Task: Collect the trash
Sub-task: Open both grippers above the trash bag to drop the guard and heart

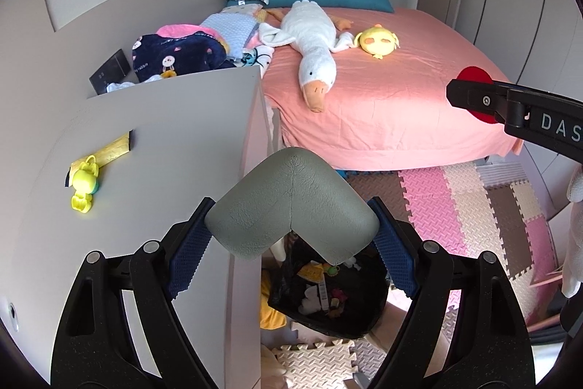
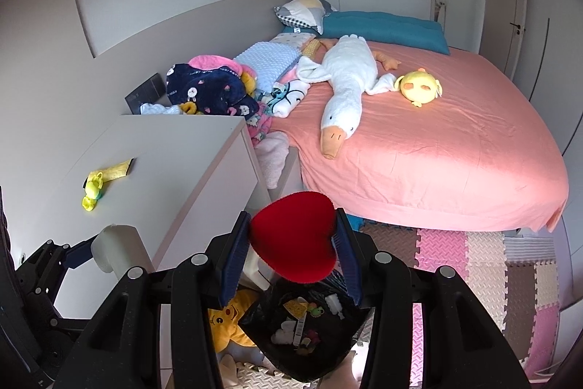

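Note:
My left gripper (image 1: 291,239) is shut on a grey foam corner guard (image 1: 291,203), held above a black trash bin (image 1: 328,301) lined with a bag and holding several scraps. My right gripper (image 2: 291,254) is shut on a red foam heart (image 2: 295,236), above the same bin (image 2: 306,330). The right gripper (image 1: 473,97) with the heart (image 1: 473,75) also shows at the right of the left wrist view. The left gripper with the corner guard (image 2: 116,246) shows at lower left of the right wrist view. A yellow wrapper (image 1: 109,152) lies on the grey cabinet top (image 1: 164,177).
A yellow toy (image 1: 84,183) lies beside the wrapper. The bed with a pink sheet (image 1: 400,104) holds a white goose plush (image 1: 313,50), a yellow chick plush (image 1: 377,41) and piled clothes (image 1: 175,53). Foam puzzle mats (image 1: 455,206) cover the floor. A yellow plush (image 2: 226,323) lies by the bin.

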Available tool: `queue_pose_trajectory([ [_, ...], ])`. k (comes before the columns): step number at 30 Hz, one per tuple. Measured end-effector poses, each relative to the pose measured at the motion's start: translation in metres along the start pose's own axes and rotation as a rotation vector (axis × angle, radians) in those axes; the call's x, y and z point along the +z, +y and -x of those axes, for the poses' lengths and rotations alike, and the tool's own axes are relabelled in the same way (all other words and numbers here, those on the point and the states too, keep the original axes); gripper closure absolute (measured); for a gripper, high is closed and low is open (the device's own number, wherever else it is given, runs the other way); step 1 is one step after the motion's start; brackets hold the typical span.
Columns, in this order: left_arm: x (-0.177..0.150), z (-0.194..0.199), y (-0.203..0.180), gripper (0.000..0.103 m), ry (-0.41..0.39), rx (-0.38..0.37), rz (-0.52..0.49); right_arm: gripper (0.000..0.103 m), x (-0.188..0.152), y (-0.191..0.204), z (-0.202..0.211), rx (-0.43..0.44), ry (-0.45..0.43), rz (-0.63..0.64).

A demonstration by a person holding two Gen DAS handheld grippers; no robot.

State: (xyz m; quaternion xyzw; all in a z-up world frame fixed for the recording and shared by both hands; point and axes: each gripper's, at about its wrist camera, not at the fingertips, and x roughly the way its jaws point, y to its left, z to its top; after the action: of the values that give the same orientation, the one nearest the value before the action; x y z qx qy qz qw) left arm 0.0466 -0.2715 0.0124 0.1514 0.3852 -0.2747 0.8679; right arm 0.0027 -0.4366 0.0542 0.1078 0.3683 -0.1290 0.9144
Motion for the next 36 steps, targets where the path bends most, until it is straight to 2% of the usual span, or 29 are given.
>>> queue_pose_trajectory([
  [7, -0.003, -0.003, -0.010, 0.020, 0.009, -0.035, -0.022, 0.054, 0.002, -0.023, -0.008, -0.049, 0.017, -0.044],
  [8, -0.003, -0.002, -0.009, 0.016, 0.005, -0.039, -0.016, 0.041, 0.003, -0.026, -0.009, -0.068, 0.018, -0.057],
  [9, -0.003, -0.001, -0.008, 0.007, -0.002, -0.035, -0.006, 0.031, 0.003, -0.029, -0.009, -0.087, 0.010, -0.072],
  [10, -0.003, 0.000, -0.007, 0.006, -0.010, -0.031, -0.002, 0.029, 0.003, -0.032, -0.008, -0.101, 0.000, -0.083],
  [15, -0.002, -0.002, -0.008, 0.006, -0.002, -0.025, -0.016, 0.029, 0.003, -0.041, -0.007, -0.105, -0.007, -0.106],
  [22, -0.005, -0.006, 0.003, 0.006, 0.008, -0.017, 0.017, 0.029, 0.004, -0.043, -0.011, -0.102, 0.002, -0.105],
  [36, -0.012, -0.014, 0.041, 0.006, 0.011, 0.023, 0.111, 0.029, 0.007, -0.010, -0.033, -0.032, 0.031, -0.063],
])
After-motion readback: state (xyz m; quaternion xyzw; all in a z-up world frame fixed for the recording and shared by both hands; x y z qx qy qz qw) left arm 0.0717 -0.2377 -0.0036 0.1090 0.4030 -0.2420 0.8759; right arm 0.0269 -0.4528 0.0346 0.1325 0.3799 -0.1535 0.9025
